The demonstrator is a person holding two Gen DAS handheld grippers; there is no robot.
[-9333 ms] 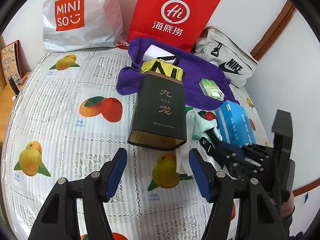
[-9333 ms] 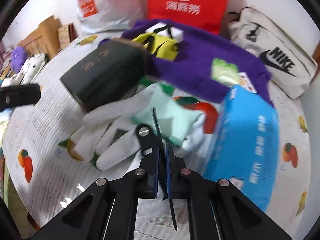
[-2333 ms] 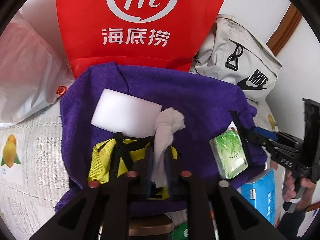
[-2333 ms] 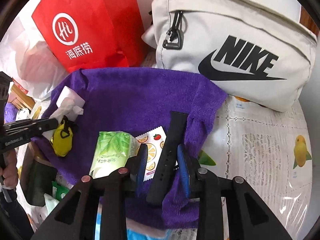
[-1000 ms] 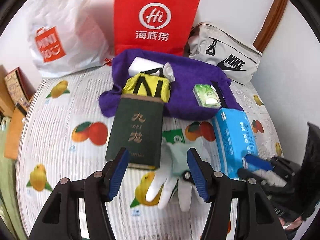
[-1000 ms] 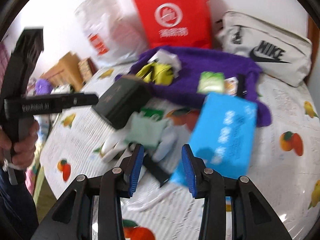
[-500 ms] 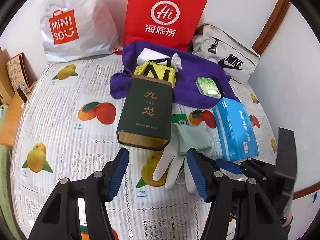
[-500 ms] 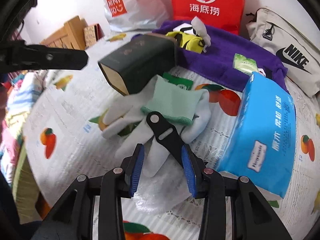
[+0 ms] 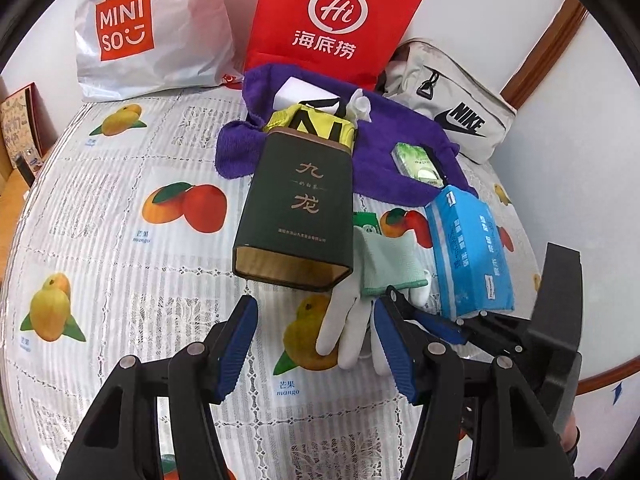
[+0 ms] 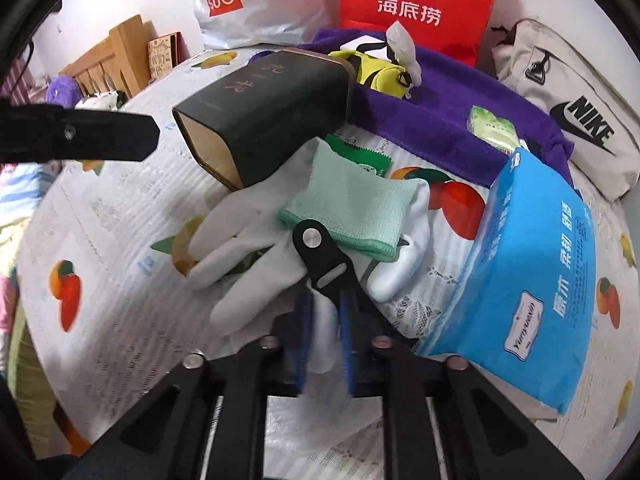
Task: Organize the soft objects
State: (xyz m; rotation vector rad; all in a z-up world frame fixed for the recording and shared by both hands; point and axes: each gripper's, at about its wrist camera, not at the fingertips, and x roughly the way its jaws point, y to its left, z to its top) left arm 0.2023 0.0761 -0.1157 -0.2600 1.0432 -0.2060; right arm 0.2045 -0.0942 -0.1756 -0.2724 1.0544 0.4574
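Observation:
A white glove [image 10: 248, 248] lies on the fruit-print cover with a folded mint-green cloth [image 10: 352, 204] on its cuff. A black strap [image 10: 320, 256] lies across the glove. My right gripper [image 10: 324, 320] is closing on the strap's near end, its blue pads against it, with a glove finger just under them. My left gripper [image 9: 316, 314] hovers open above the glove's fingers [image 9: 344, 332], touching nothing. At the back a purple towel [image 9: 384, 136] holds a yellow pouch [image 9: 312, 122], a green packet [image 9: 416, 158] and another black strap.
A dark green box [image 9: 298, 208] lies left of the glove and a blue tissue pack [image 9: 468, 248] to its right. A red bag [image 9: 332, 20], a white Miniso bag [image 9: 140, 32] and a Nike bag [image 9: 452, 108] line the far wall. Wooden furniture [image 10: 116, 56] stands beyond the left edge.
The right jaws have come together on the black strap, where they stood apart around it. Both grippers have sunk closer to the glove.

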